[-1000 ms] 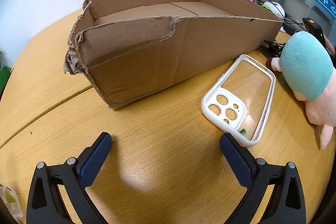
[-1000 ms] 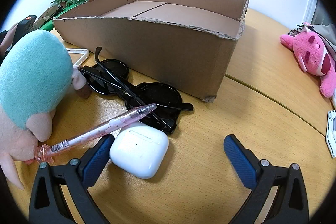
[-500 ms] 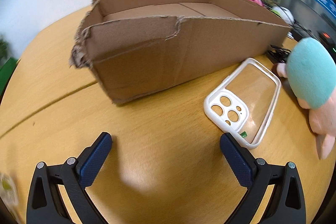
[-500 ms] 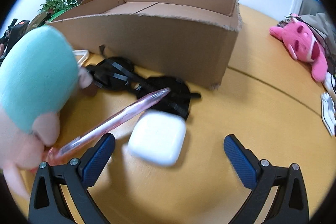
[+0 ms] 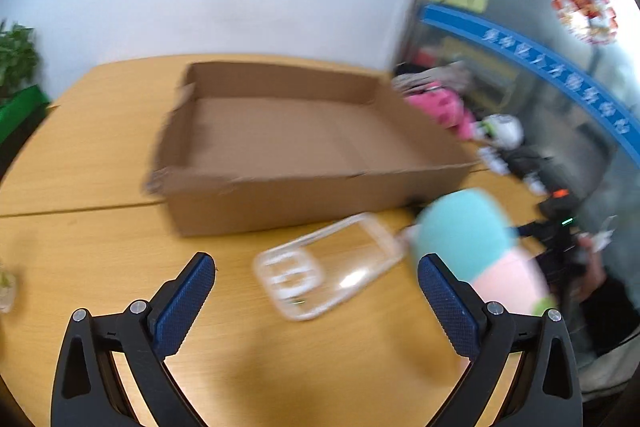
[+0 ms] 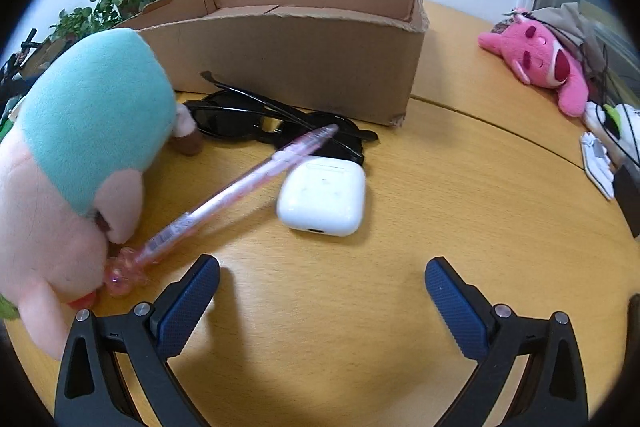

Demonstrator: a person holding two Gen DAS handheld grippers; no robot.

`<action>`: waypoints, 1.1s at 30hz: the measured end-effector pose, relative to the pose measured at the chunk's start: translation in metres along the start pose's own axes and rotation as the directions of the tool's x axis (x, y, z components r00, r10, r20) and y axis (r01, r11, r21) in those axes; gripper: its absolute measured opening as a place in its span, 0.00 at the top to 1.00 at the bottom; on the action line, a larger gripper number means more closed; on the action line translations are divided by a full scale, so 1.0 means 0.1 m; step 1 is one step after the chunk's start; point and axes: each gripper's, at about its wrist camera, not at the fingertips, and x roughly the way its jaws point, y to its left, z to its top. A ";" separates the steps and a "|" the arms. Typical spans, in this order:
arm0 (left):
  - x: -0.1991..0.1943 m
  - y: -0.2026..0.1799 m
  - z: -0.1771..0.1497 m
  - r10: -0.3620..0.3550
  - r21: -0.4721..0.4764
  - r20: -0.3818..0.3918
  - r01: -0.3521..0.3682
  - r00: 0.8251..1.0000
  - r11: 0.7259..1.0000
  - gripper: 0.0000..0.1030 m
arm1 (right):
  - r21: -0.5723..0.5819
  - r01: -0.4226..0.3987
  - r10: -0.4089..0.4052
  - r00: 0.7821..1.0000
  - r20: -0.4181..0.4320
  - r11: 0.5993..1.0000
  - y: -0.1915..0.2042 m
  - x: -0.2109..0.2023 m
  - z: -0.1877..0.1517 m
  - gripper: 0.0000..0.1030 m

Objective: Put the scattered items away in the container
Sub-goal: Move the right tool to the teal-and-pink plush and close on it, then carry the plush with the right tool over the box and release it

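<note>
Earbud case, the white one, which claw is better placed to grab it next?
Right. The right claw is open with the earbud case just ahead; the left claw faces the phone case.

Brown cardboard box (image 6: pixel 296 67) — teal-and-pink plush (image 6: pixel 88 131), white earbud case (image 6: pixel 322 195), black sunglasses (image 6: pixel 240 117), translucent pink pen (image 6: pixel 240 187)

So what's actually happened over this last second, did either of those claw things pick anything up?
No. The left gripper has lifted and pulled back, so its view now looks down into the cardboard box. The right gripper drew back from the white earbud case, which had sat beside one finger. Both stayed open and empty; the phone case, pen and sunglasses lie unmoved.
</note>
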 end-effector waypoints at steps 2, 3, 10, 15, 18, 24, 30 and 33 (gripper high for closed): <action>0.12 -0.14 0.04 -0.110 -0.049 -0.033 0.108 0.993 0.993 0.00 | 0.006 -0.028 0.027 0.998 0.053 1.000 0.08 -0.17 0.03 0.01; 0.19 -0.18 0.04 -0.154 -0.073 -0.053 0.150 0.987 0.986 0.00 | 0.011 -0.038 0.037 0.996 0.083 0.999 0.12 -0.27 0.04 0.01; 0.80 -0.50 0.01 -0.261 -0.143 -0.172 0.238 0.950 0.961 0.00 | 0.183 -0.241 0.201 0.956 0.212 0.953 0.31 -0.79 0.21 0.01; 1.07 -0.57 0.05 -0.312 -0.185 -0.212 0.276 0.926 0.943 0.04 | 0.144 -0.312 0.288 0.943 0.167 0.939 0.75 -0.68 0.24 0.01; 1.20 -0.59 0.01 -0.372 -0.240 -0.253 0.315 0.893 0.918 0.15 | 0.100 -0.282 0.267 0.953 0.140 0.954 0.99 -0.63 0.21 0.01; 1.11 -0.70 -0.01 -0.336 -0.202 -0.261 0.289 0.905 0.936 0.26 | 0.094 -0.227 0.224 0.974 0.044 0.969 1.14 -0.37 0.16 0.17; 0.80 -0.81 0.04 -0.285 -0.149 -0.218 0.257 0.933 0.955 0.30 | 0.096 -0.272 0.264 0.961 0.085 0.958 1.17 -0.53 0.13 0.28; 0.58 -0.86 0.16 -0.277 -0.131 -0.170 0.256 0.946 0.958 0.30 | 0.058 -0.265 0.256 0.957 0.135 0.962 1.22 -0.72 0.18 0.28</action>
